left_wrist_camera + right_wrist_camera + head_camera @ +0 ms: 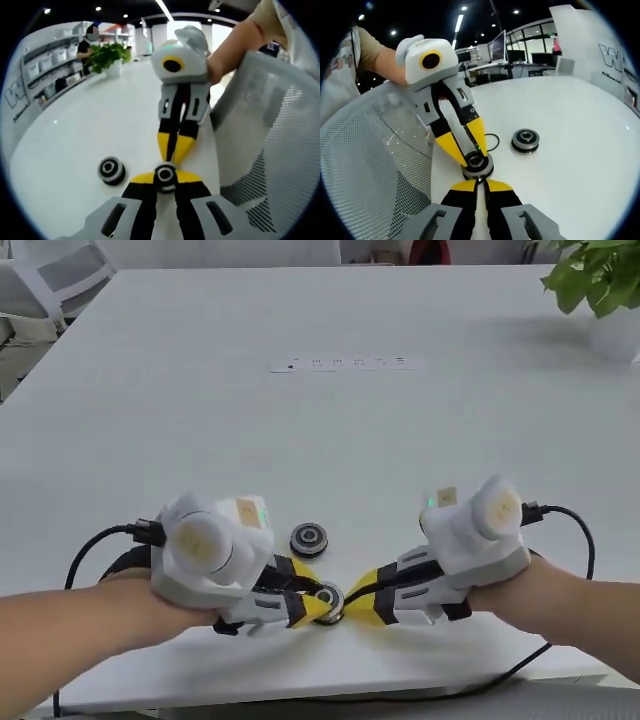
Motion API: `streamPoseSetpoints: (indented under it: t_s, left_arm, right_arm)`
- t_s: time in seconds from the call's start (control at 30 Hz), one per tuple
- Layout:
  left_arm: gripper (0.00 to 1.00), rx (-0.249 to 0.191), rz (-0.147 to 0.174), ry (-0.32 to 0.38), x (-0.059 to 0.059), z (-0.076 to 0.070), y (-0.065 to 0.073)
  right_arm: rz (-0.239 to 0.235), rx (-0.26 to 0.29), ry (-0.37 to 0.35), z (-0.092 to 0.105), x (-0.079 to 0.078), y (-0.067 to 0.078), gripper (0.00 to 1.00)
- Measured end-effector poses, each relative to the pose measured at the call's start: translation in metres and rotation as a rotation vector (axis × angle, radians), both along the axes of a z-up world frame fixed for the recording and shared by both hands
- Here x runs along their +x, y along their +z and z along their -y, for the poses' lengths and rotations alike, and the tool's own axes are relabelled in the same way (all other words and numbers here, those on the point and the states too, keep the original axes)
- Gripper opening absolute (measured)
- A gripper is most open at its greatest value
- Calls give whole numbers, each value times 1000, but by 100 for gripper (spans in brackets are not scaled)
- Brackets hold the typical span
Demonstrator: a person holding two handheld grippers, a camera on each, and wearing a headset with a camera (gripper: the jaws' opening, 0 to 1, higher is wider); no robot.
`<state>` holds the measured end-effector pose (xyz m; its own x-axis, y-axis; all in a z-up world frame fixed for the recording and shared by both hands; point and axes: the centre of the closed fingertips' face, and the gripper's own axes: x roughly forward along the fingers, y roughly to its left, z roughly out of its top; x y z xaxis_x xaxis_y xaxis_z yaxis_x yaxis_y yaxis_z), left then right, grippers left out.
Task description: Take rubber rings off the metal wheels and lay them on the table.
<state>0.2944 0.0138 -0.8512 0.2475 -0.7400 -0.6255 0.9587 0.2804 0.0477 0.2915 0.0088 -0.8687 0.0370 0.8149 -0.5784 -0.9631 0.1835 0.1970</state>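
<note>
Clamped across the left tool point(166, 178): small round metal wheel with dark hub point(477, 164), held low over the near edge of the white table point(300, 420). Likely braced that way so the wheel can't turn or slide during the pull. Facing it head-on: right tool point(481, 186), jaws nearly together, tips at the wheel's rim. Probably nipping the ring to peel it. Actual pinch on rubber: cannot tell. Sitting flat just beyond both tools, apart from them: second metal wheel point(309, 538), black rubber ring point(525, 146) seemingly on it, so presumably queued next. No loose rings seen on the table. Judged early in the task.
</note>
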Motion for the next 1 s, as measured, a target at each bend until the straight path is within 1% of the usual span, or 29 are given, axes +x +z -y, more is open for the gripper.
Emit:
streamPoseSetpoints:
  t_s: [0.07, 0.1, 0.13, 0.17, 0.2, 0.23, 0.3, 0.33, 0.37, 0.43, 0.47, 0.5, 0.53, 0.57, 0.63, 0.73, 0.8, 0.9, 0.97, 1.0]
  left_arm:
    - [14, 7, 12, -3, 0, 0, 0]
    - [14, 22, 27, -20, 0, 0, 0]
    - [13, 35, 37, -35, 0, 0, 0]
    - [13, 44, 38, -38, 0, 1, 0]
    - [13, 47, 40, -40, 0, 1, 0]
    - [13, 47, 40, -35, 0, 0, 0]
    - [13, 40, 40, -23, 0, 0, 0]
    - [13, 39, 39, -21, 1, 0, 1]
    - [13, 40, 41, -22, 0, 0, 1]
    - [13, 43, 40, -24, 1, 0, 1]
    - [13, 43, 39, -24, 1, -1, 1]
    - [13, 41, 38, -22, 1, -1, 1]
    - [13, 40, 38, -20, 1, -1, 1]
    - [13, 40, 38, -20, 1, 0, 1]
    - [13, 40, 35, -18, 1, 0, 1]
    - [13, 44, 33, -8, 1, 0, 1]
    - [13, 46, 36, -4, 1, 0, 1]
    - [13, 48, 37, -1, 2, 0, 1]
    - [13, 51, 38, -1, 2, 0, 1]
    - [13, 53, 38, -1, 2, 0, 1]
  right_arm:
    - [-19, -8, -10, 0, 1, 0, 3]
    - [-22, -10, -11, 0, 1, 0, 2]
    - [-44, -10, -38, 0, 2, 0, 1]
    - [-53, -9, -42, 0, 1, 0, 0]
    - [-76, -5, -63, 1, 2, 0, 0]
    - [-83, 1, -69, 0, 3, 1, 0]
    - [-132, 12, -105, 1, 2, 1, 0]
    - [-171, 29, -135, 2, 3, 1, 0]
    - [-223, 58, -172, 1, 4, 2, 0]
    - [-275, 90, -219, 4, 8, 4, 0]
    - [-289, 105, -238, 5, 11, 6, 0]
    - [-318, 130, -262, 6, 12, 9, 0]
    - [-328, 136, -270, 6, 13, 10, 0]
    - [-322, 131, -262, 6, 12, 9, 0]
    - [-325, 133, -264, 5, 11, 9, 0]
    - [-346, 162, -277, 3, 13, 13, 0]
    - [-350, 165, -280, 3, 12, 13, 0]
    - [-369, 192, -286, 2, 12, 16, 0]
    - [-367, 192, -286, 2, 11, 16, 0]
    - [-373, 195, -288, 2, 11, 16, 0]
